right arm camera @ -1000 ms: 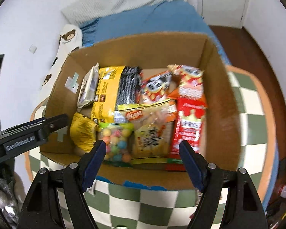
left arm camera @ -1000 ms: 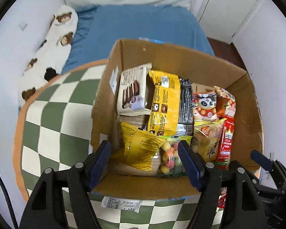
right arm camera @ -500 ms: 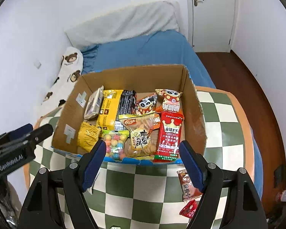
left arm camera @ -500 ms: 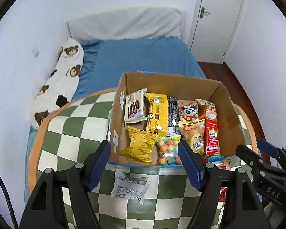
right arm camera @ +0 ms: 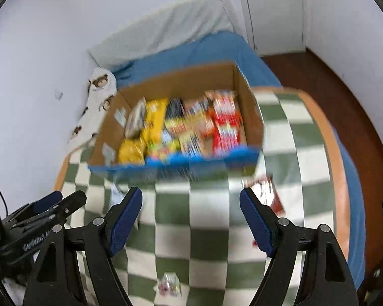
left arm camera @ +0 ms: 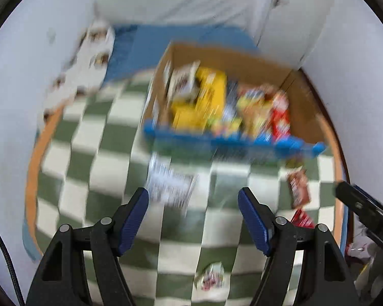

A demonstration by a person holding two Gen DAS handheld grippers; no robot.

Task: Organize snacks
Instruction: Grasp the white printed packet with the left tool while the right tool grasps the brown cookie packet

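A cardboard box [left arm camera: 303, 107] full of colourful snack packets stands at the far side of a green-and-white checked table [left arm camera: 102, 153]; it also shows in the right wrist view [right arm camera: 191, 81]. Both views are motion-blurred. My left gripper [left arm camera: 193, 199] is open and empty above the table, well short of the box. My right gripper [right arm camera: 191, 199] is open and empty too. Loose packets lie on the table: a white one [left arm camera: 171, 186], a dark red one [left arm camera: 298, 188], a bright red one [left arm camera: 302, 219] and a small clear one [left arm camera: 210, 278], which also shows in the right wrist view [right arm camera: 168, 284].
A bed with a blue sheet [right arm camera: 217, 48] and a bear-print pillow [right arm camera: 99, 94] lies behind the table. White walls close in on the left. A door [right arm camera: 273, 12] and dark wood floor [right arm camera: 357, 107] are at the right. The left gripper shows at lower left in the right wrist view [right arm camera: 38, 216].
Both grippers have pulled back and up from the box. More of the table and the loose packets in front of the box have come into view. Both stay open.
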